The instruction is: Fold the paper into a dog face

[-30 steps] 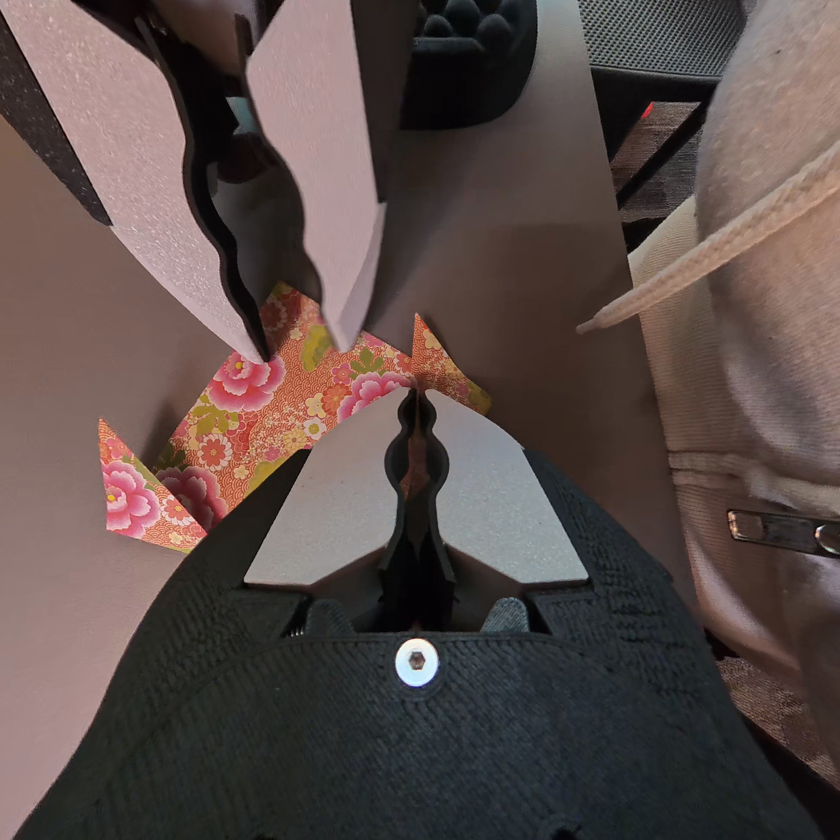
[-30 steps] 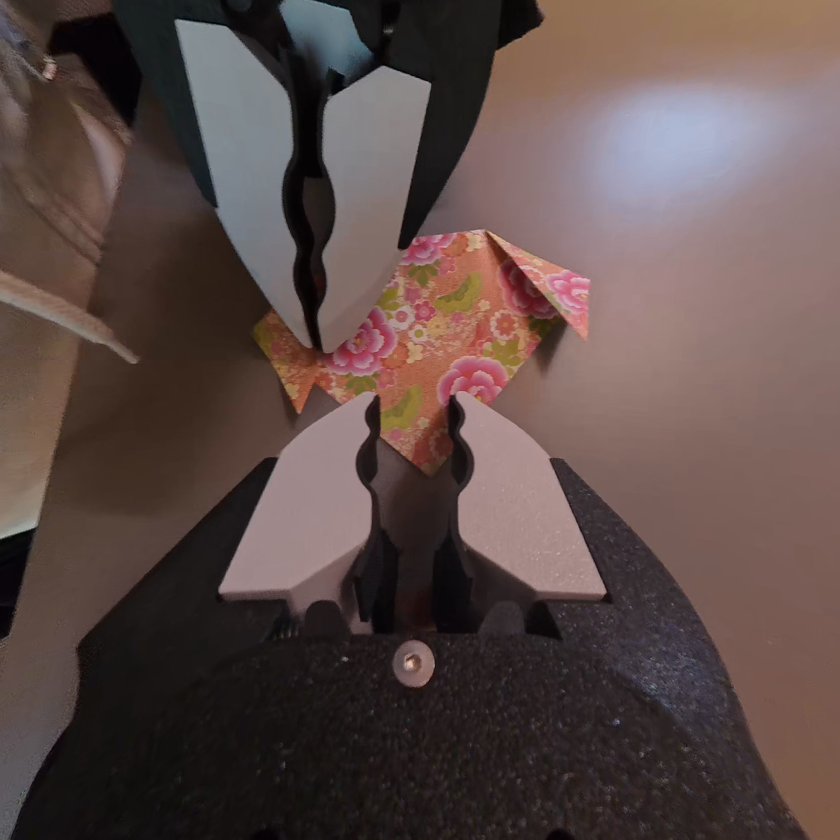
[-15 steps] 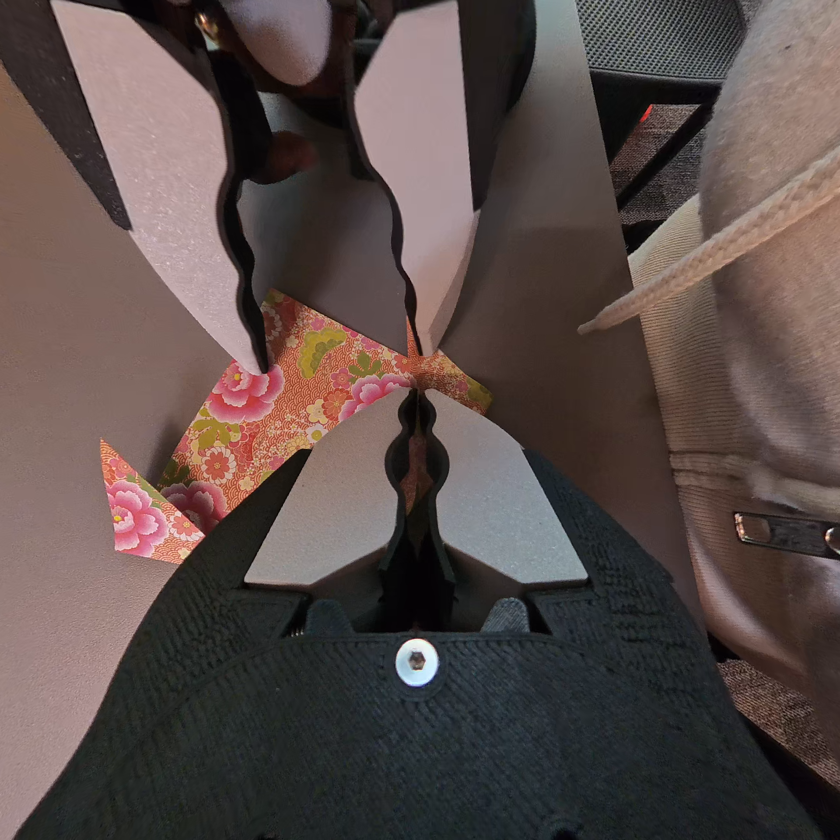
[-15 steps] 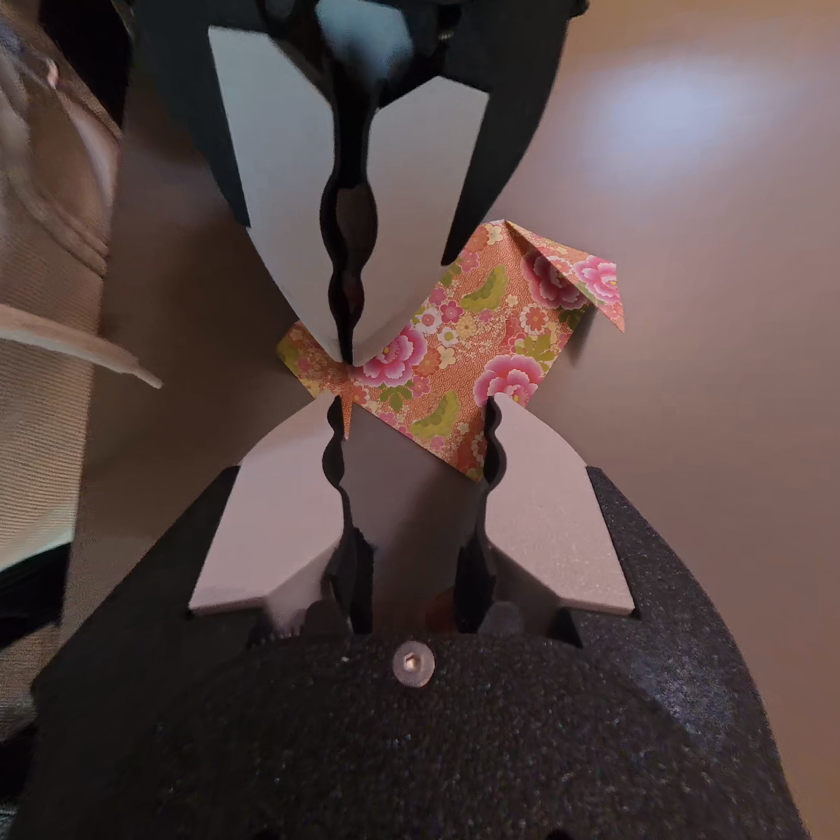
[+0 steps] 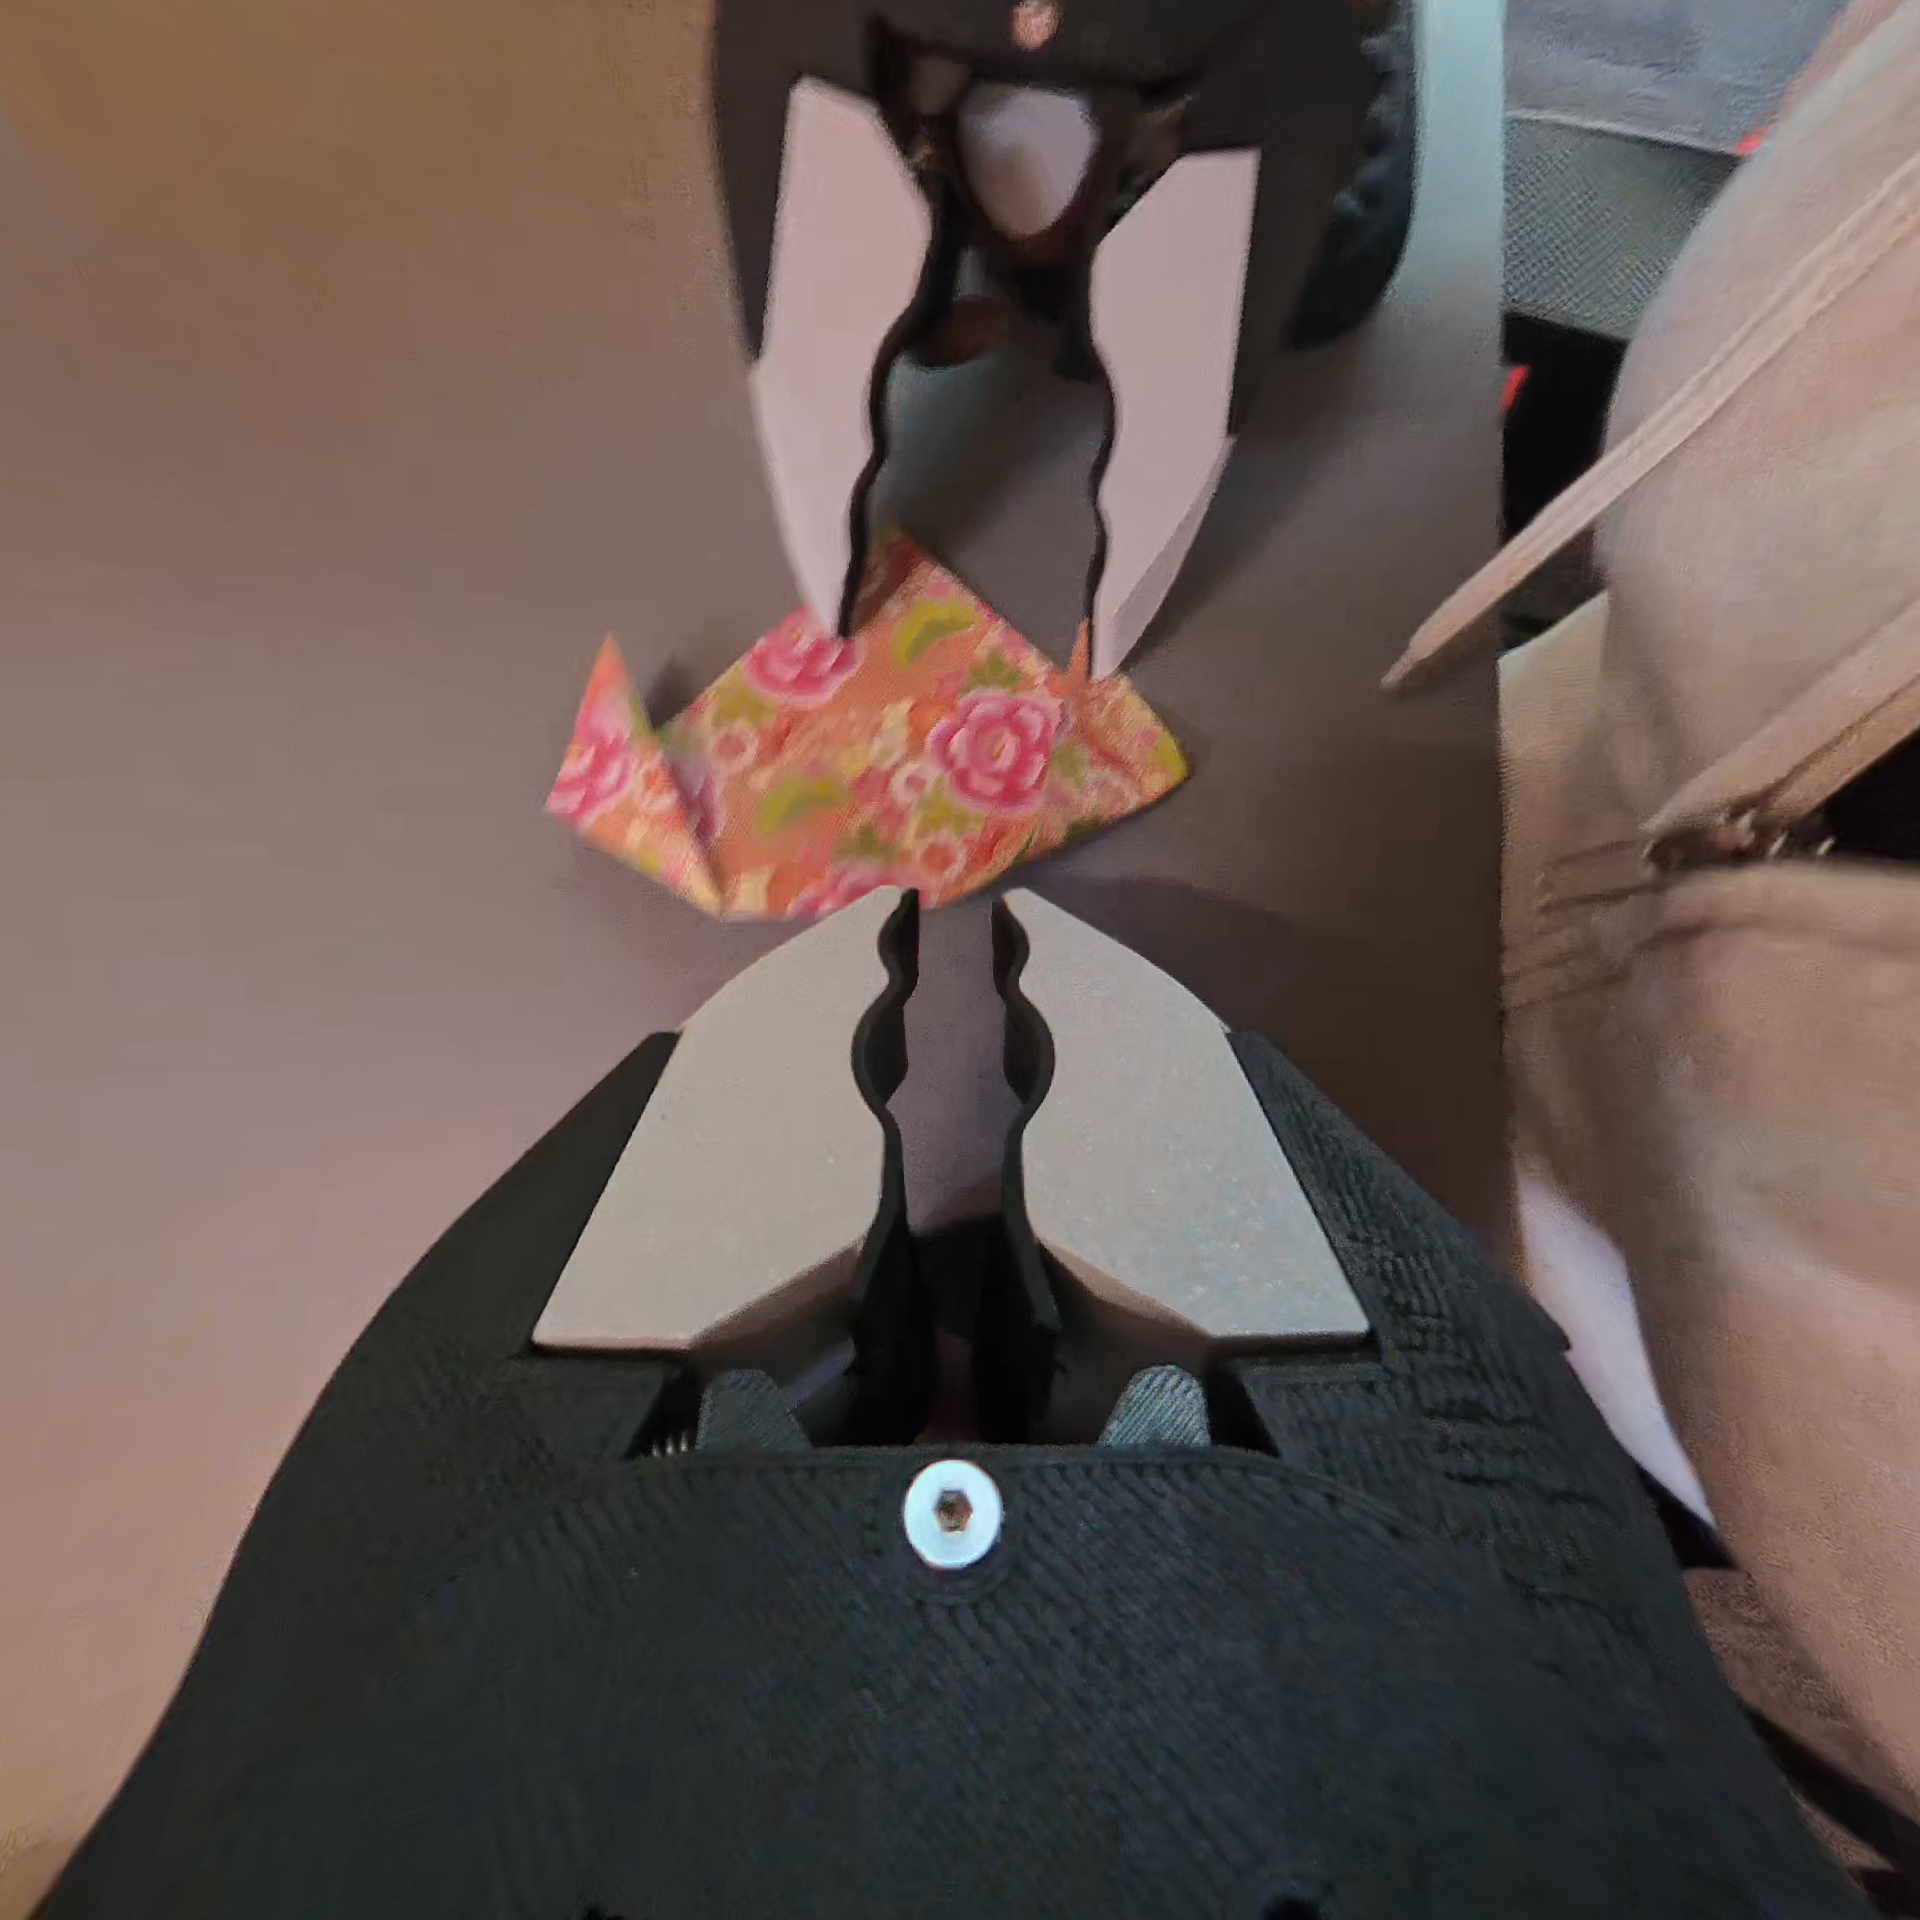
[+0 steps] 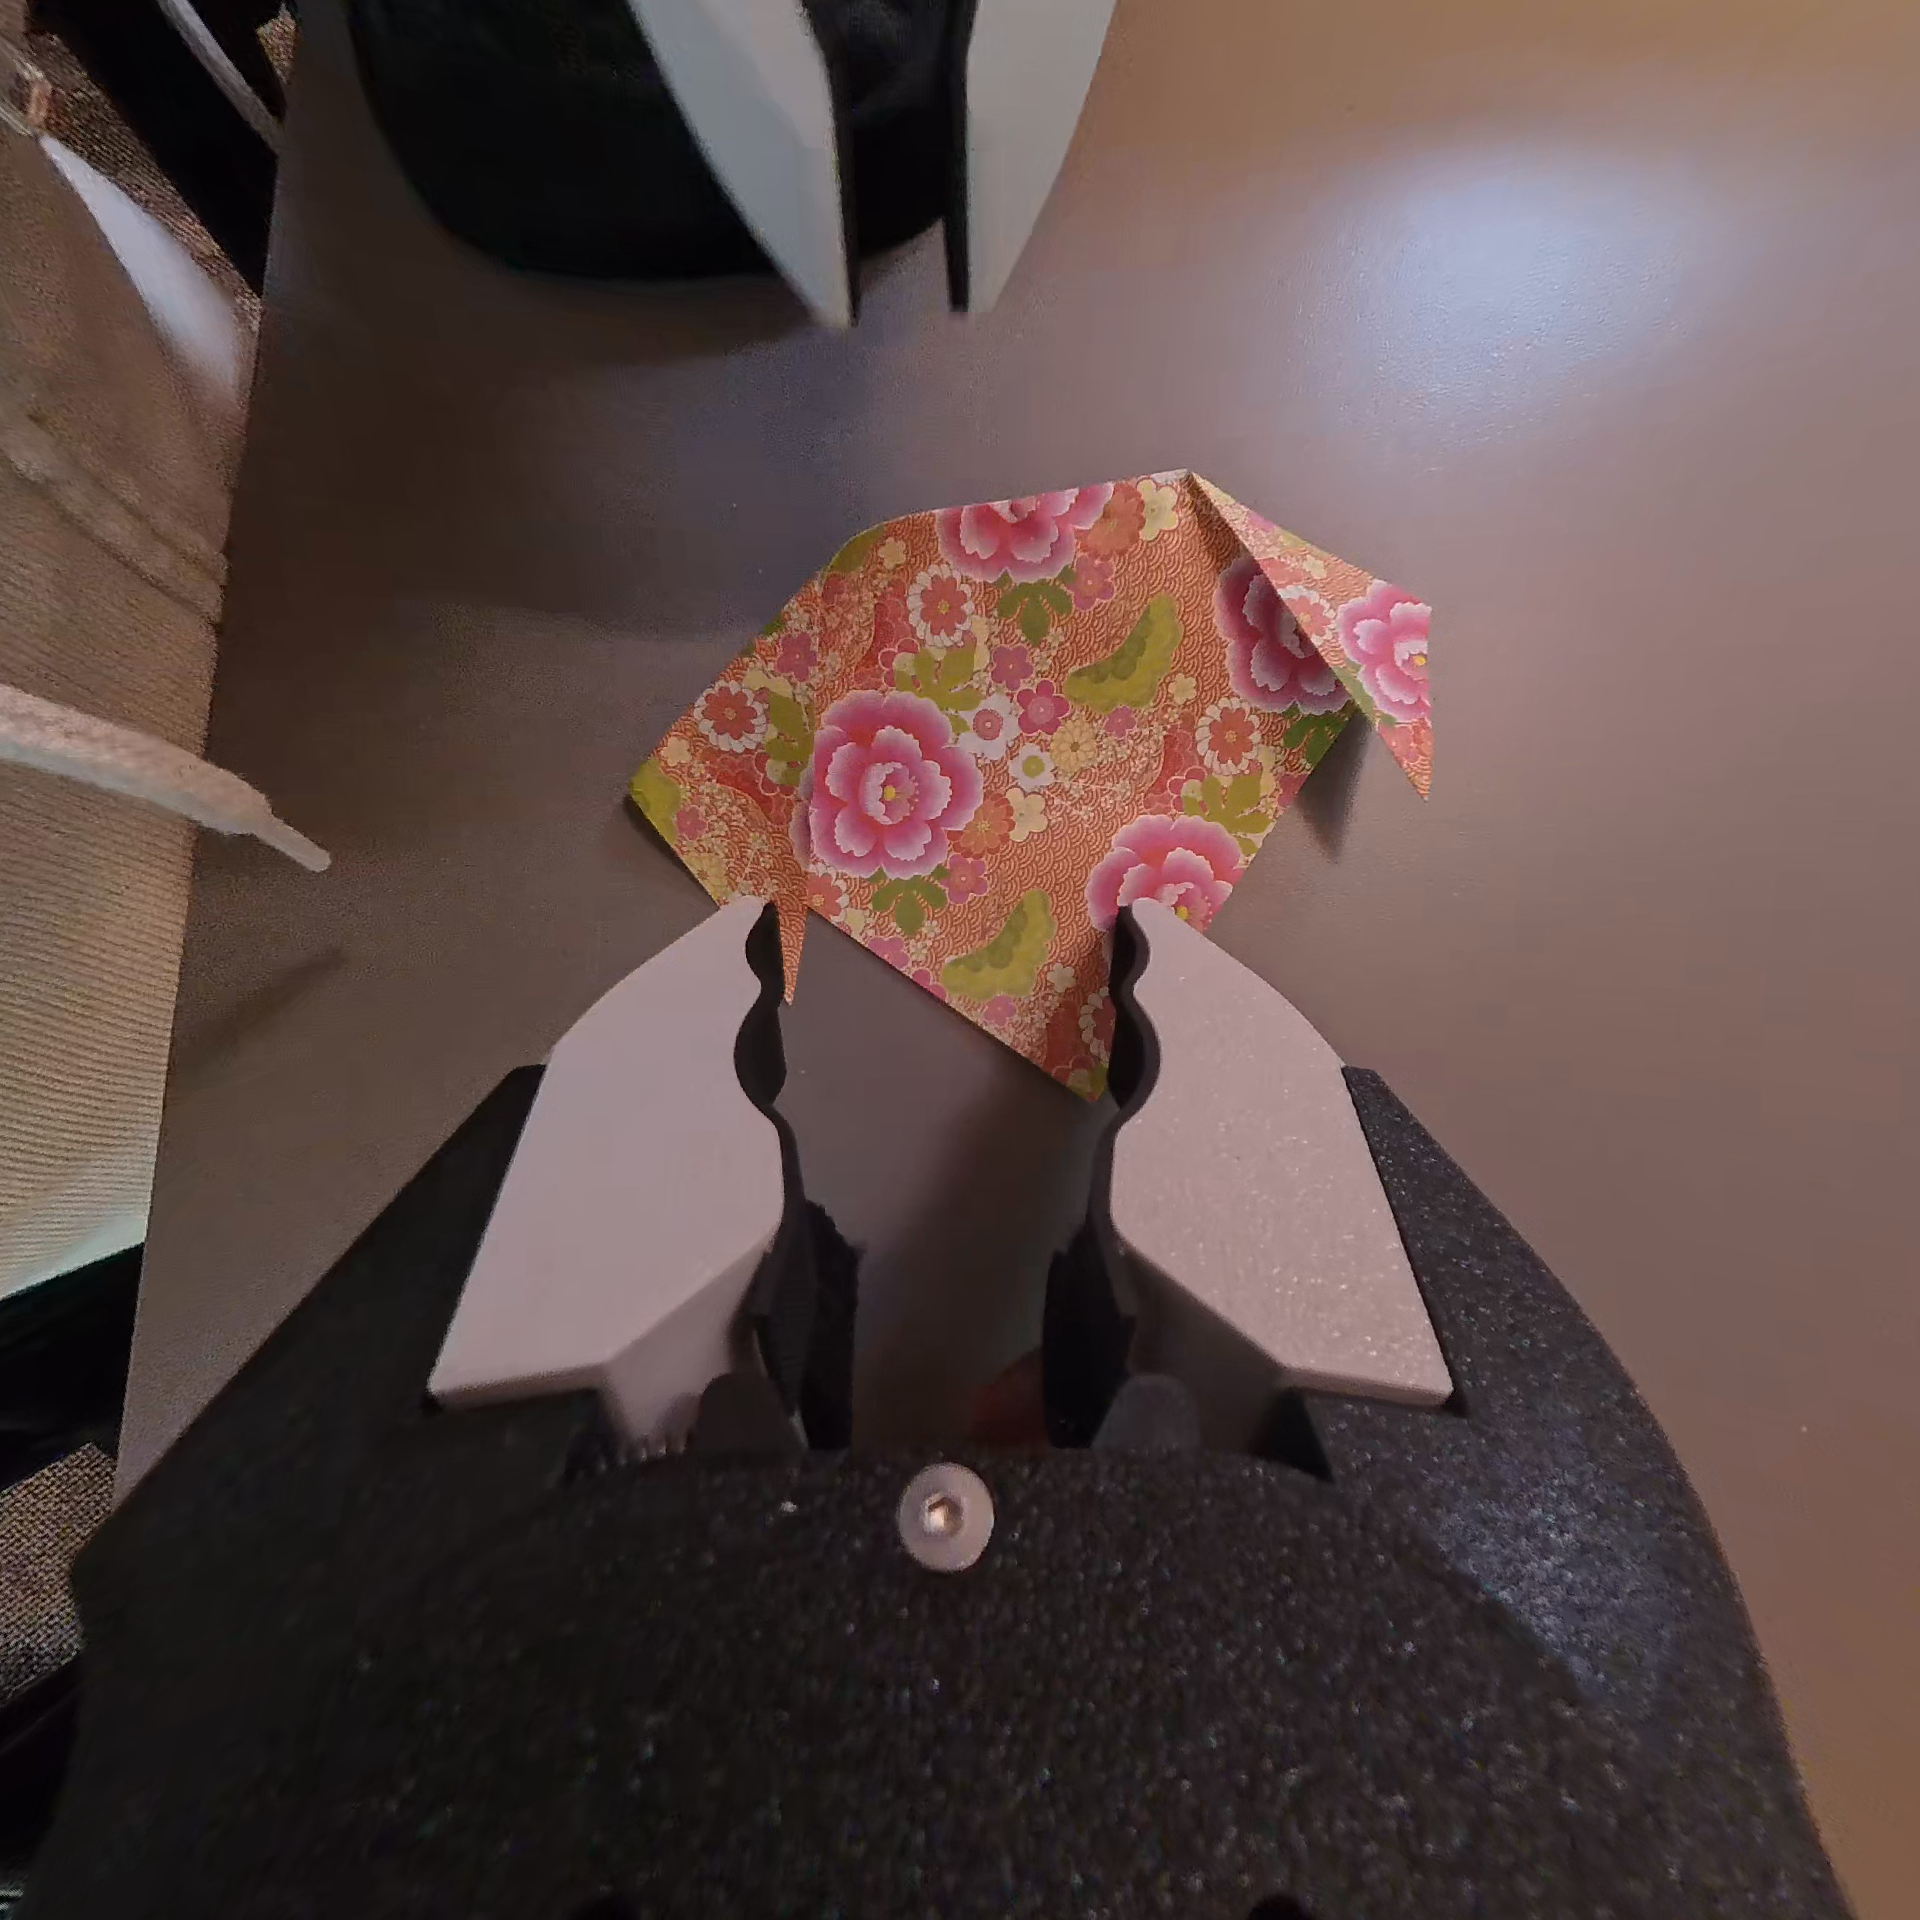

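Observation:
The folded floral paper [image 5: 883,758] lies flat on the grey-brown table [image 5: 312,520]. In the right wrist view the paper [image 6: 1039,748] has one ear flap folded down at its right corner and another at its lower left. My left gripper [image 5: 956,909] is slightly open and empty, its tips just short of the paper's near edge. It shows at the top of the right wrist view [image 6: 904,307], clear of the paper. My right gripper [image 6: 948,914] is wide open, with the paper's lower point and left ear tip between its fingers. It also shows in the left wrist view [image 5: 971,639].
A person's beige clothing [image 5: 1714,1039] with a drawstring [image 6: 156,779] sits along the table edge, right in the left wrist view and left in the right wrist view. A dark chair seat [image 5: 1621,156] lies beyond the edge. A bright light patch [image 6: 1507,260] marks the table. The gap from one gripper's tips to the other's is roughly 9 cm.
My left gripper has let go of the paper's corner, opened slightly and drawn back. My right gripper has opened wider. The paper now lies free on the table.

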Demonstrator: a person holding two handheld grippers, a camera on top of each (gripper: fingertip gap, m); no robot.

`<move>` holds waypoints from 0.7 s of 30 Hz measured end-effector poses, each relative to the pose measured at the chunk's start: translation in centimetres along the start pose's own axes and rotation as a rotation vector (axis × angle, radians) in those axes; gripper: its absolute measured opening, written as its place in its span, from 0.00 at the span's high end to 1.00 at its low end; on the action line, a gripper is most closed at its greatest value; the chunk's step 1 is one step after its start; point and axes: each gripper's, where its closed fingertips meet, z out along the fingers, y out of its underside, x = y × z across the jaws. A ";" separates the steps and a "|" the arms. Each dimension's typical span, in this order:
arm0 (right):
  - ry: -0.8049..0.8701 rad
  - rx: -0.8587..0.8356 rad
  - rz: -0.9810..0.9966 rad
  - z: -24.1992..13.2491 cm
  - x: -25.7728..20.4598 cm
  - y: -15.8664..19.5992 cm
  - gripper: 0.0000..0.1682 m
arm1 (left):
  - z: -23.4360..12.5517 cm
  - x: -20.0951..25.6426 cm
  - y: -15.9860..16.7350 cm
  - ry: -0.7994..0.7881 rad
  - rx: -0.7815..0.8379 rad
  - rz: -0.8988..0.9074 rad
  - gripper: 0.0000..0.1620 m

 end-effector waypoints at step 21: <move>0.003 -0.002 0.002 0.0 0.0 -0.2 0.64 | 5.0 2.7 0.2 -0.088 -0.113 0.042 1.00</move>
